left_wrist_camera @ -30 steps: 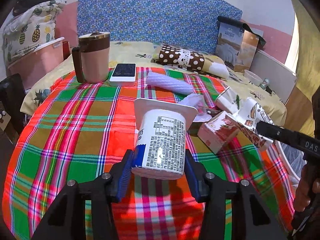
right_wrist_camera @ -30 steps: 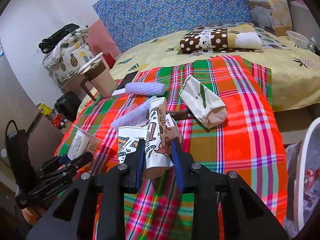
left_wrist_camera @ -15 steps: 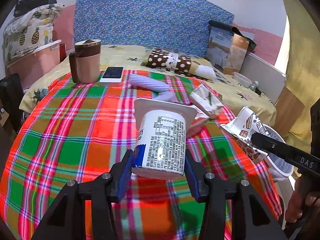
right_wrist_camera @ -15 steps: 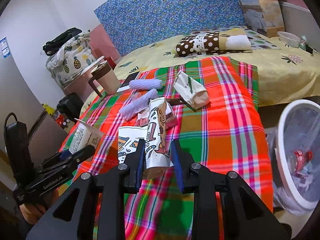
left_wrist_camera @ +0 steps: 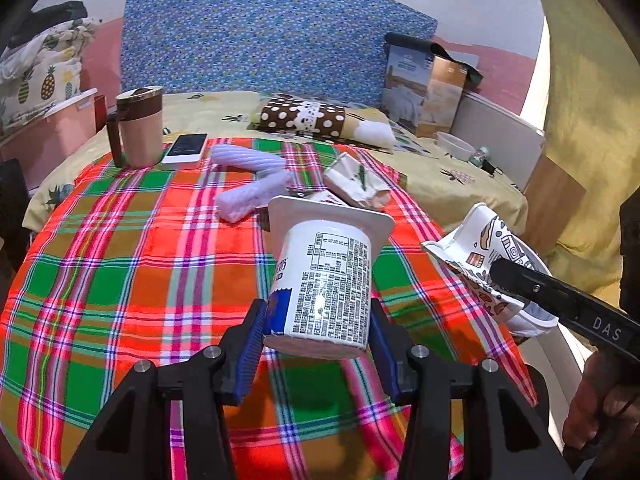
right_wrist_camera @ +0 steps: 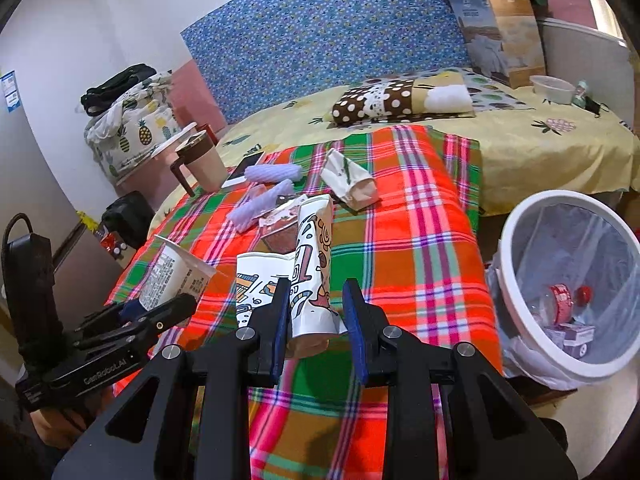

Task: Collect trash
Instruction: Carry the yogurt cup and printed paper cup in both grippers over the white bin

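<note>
Left wrist view: the left gripper [left_wrist_camera: 318,338] pinches a white yogurt cup [left_wrist_camera: 322,280] by its base, above the plaid blanket [left_wrist_camera: 120,280]. The right gripper [right_wrist_camera: 316,316] has its pads pressed against a flattened paper cup [right_wrist_camera: 308,268], held near the blanket's right edge. A white trash bin [right_wrist_camera: 568,292] stands just beside that edge, with scraps inside. More wrappers [right_wrist_camera: 350,180] lie toward the blanket's far edge, near a mug [left_wrist_camera: 138,126] and phone [left_wrist_camera: 186,148] at the far left corner.

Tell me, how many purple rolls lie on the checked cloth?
2. One purple roll lies beside the phone; the other roll lies nearer, in front of it. More could be hidden behind the held cups.
</note>
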A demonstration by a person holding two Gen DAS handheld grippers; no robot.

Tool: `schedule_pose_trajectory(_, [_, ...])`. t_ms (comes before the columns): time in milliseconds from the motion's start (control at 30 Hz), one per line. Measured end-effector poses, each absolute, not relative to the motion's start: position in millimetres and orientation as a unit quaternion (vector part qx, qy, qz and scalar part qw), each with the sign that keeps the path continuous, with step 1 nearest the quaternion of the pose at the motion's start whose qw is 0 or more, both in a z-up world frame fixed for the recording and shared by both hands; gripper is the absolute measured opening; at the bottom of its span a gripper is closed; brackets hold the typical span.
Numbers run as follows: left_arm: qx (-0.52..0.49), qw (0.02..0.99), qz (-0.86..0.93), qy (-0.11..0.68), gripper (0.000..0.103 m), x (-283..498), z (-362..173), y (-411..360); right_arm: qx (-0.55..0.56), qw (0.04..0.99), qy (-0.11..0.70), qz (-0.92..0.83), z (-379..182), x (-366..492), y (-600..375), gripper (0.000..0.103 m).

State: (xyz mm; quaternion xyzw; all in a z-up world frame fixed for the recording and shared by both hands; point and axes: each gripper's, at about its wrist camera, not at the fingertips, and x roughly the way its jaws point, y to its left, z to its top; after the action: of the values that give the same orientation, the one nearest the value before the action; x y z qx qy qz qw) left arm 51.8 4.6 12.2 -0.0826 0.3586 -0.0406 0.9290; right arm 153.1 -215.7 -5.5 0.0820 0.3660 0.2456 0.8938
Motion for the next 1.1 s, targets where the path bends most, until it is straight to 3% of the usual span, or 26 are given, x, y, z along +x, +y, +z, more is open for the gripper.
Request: schedule_pose_trajectory(1100, [-0.039,0.919,-0.133,0.370,0.049,82.9,11.0,-86.6,0.109,0.916,0.355,0.149,-11.0,145.1,-287.3,0.029])
